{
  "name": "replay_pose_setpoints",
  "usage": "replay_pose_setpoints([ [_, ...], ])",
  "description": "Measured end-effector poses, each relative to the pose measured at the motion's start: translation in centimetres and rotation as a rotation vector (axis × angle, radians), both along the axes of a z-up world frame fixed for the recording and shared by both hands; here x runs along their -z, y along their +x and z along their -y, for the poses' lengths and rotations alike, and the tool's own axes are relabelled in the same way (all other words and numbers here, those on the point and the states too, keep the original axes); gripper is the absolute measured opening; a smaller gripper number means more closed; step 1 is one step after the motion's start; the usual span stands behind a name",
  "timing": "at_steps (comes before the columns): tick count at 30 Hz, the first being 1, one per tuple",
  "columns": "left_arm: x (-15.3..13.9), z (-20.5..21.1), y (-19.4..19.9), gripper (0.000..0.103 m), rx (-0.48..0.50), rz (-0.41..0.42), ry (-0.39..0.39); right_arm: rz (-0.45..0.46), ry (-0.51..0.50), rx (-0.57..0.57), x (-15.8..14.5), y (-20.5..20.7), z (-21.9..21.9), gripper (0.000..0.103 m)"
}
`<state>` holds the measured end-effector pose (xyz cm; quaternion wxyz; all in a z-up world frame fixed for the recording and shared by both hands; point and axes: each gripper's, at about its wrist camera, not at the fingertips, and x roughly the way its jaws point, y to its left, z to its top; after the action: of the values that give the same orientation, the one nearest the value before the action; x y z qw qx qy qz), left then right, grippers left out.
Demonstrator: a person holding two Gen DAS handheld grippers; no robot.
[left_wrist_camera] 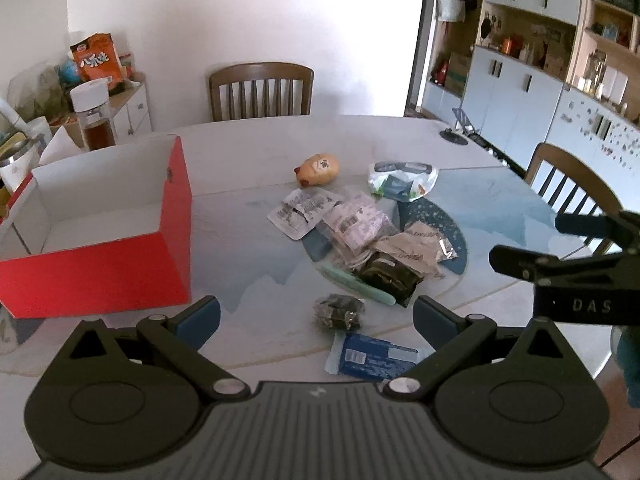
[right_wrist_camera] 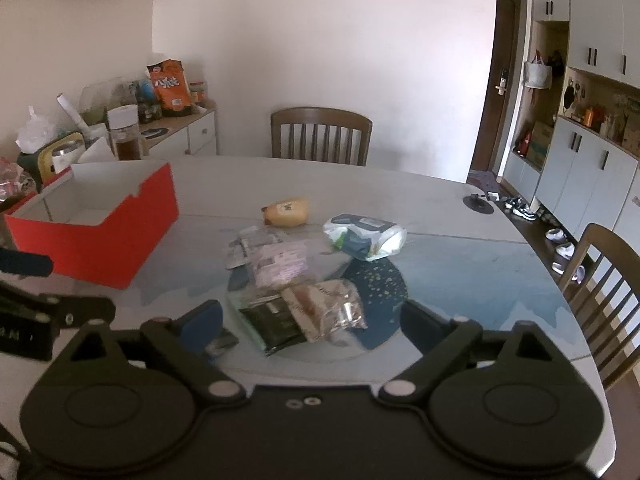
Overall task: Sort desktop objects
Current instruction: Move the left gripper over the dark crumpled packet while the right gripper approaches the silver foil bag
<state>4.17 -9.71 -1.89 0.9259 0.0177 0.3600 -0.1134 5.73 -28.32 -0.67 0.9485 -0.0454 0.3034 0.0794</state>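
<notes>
A: Where are the things to sort?

B: Heaped mid-table. From the left wrist view, the loose pile of sachets and foil packets (left_wrist_camera: pixel 360 236) lies at about one o'clock from the left gripper (left_wrist_camera: pixel 316 316). A small dark crinkled packet (left_wrist_camera: pixel 339 311) sits apart at its near edge, right between that gripper's fingers (left_wrist_camera: pixel 200 316), with a blue flat carton (left_wrist_camera: pixel 372 356) just nearer. Beyond the pile are an orange pig-shaped toy (left_wrist_camera: pixel 318 170) at twelve and a white-and-green plastic pouch (left_wrist_camera: pixel 402 180) toward one.

A: And the goal?

B: Most likely the open red cardboard box with a white inside (left_wrist_camera: pixel 100 240), at ten o'clock, well apart from the pile. I see nothing in it yet, so sorting looks barely begun.

A: What are the grippers doing?

B: Both are spread wide and hold nothing. The right gripper (right_wrist_camera: pixel 310 320) hangs over the near side of the pile, a black flat packet (right_wrist_camera: pixel 276 320) and a crumpled silver-brown wrapper (right_wrist_camera: pixel 328 304) between its fingers (right_wrist_camera: pixel 202 322).

A: How would you go about it?

B: I'd take the lone dark packet first with the left gripper, since nothing overlaps it. Come straight down, fingers astride its narrow side, close gently because it will crush, then carry it to ten o'clock and clear the red wall before letting go. The right gripper should pick only the top wrapper; the flat sachets beneath may slide on the smooth grey-blue table (left_wrist_camera: pixel 500 208), so pinch an edge that stands up.
</notes>
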Motion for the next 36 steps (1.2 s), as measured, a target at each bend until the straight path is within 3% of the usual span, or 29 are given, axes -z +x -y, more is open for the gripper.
replay_pose_setpoints([
  [9, 2.6, 1.5, 2.6, 0.102, -0.014, -0.043, -0.015, -0.04, -0.012, -0.021, 2.8, 4.0, 1.4, 0.091],
  [20, 5.9, 3.4, 5.1, 0.102, -0.006, -0.057, 0.026, -0.096, -0.034, -0.069, 5.9, 8.4, 1.9, 0.085],
  [30, 8.0, 4.2, 6.8, 0.102, -0.007, -0.084, 0.039, -0.123, -0.03, -0.087, 8.0, 11.4, 1.7, 0.086],
  [36, 9.0, 4.2, 7.2, 0.095, -0.018, -0.106, 0.036, -0.142, -0.048, -0.105, 9.3, 12.6, 1.3, 0.083],
])
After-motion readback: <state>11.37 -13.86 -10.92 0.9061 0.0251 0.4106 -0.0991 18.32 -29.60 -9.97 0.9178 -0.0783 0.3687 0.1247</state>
